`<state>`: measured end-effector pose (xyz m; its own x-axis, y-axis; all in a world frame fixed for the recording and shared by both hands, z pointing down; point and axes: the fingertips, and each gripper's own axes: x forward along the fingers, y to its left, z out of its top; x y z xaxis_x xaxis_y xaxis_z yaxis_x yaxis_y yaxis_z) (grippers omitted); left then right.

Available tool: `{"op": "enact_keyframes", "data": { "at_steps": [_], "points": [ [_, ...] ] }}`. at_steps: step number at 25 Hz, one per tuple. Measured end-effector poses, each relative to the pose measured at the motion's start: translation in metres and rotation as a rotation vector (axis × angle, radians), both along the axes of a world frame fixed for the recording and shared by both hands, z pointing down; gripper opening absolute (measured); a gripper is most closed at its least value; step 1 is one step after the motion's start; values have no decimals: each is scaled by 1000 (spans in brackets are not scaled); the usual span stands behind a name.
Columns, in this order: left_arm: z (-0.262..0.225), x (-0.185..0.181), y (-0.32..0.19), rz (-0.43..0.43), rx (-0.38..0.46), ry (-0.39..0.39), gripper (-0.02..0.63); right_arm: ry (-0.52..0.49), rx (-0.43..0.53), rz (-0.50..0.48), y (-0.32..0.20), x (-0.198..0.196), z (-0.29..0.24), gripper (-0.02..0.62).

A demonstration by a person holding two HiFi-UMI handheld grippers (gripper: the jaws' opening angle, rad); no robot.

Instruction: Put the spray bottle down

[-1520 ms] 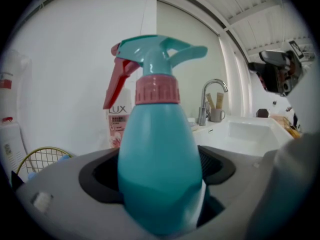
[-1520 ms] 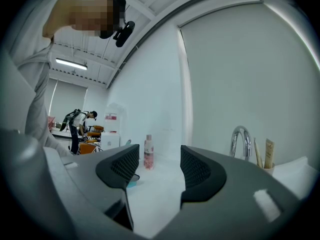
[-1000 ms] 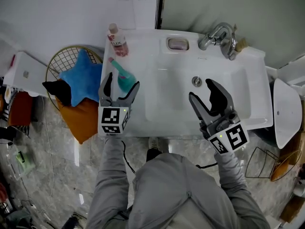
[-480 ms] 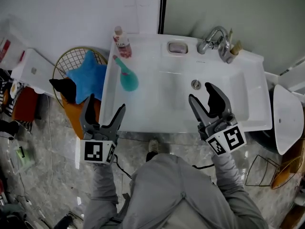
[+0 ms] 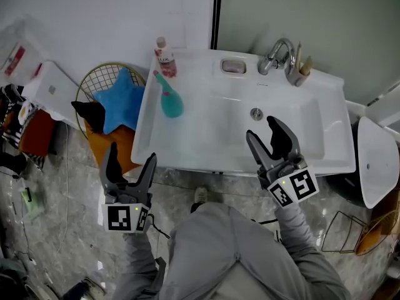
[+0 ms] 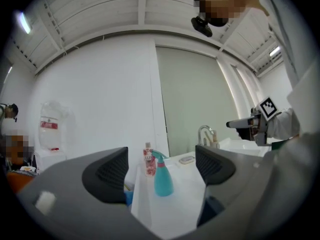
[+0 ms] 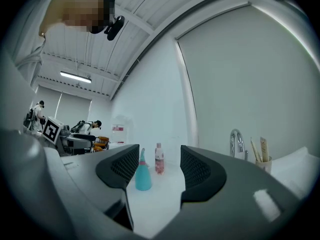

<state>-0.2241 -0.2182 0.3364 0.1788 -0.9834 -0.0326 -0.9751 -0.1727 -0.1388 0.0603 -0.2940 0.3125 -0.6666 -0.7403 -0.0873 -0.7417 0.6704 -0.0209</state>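
Gold wire basket [image 5: 86, 75] at the upper left of the head view, a blue star cushion [image 5: 122, 97] resting in it. Drop to the lower left and there's the left gripper [image 5: 132, 158], hanging over the grey marbled floor [image 5: 62, 217] just off the sink's near edge. Its 2 jaws are spread wide, and its own view shows nothing gripped in the gap.

Moving right, the white sink [image 5: 219, 136] fills the middle of the frame. On its flat left ledge stands the teal spray bottle [image 5: 170, 102], upright and well apart from both grippers. A pink-labelled bottle [image 5: 165, 55] stands just behind it, near the wall.

Along the back rim there's a soap dish [image 5: 233, 66], then the chrome tap [image 5: 275, 52], then a cup of brushes [image 5: 304, 66] at the upper right. Right of centre, the right gripper [image 5: 261, 130] hovers over the basin, jaws parted and holding nothing.
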Motion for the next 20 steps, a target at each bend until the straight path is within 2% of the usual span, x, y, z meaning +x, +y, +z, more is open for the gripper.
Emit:
{"op": "enact_keyframes", "data": {
  "at_steps": [20],
  "points": [
    [-1,15,24,-18,-3,3,465,25,-3,-25,11,-2,5,258]
  ]
}}
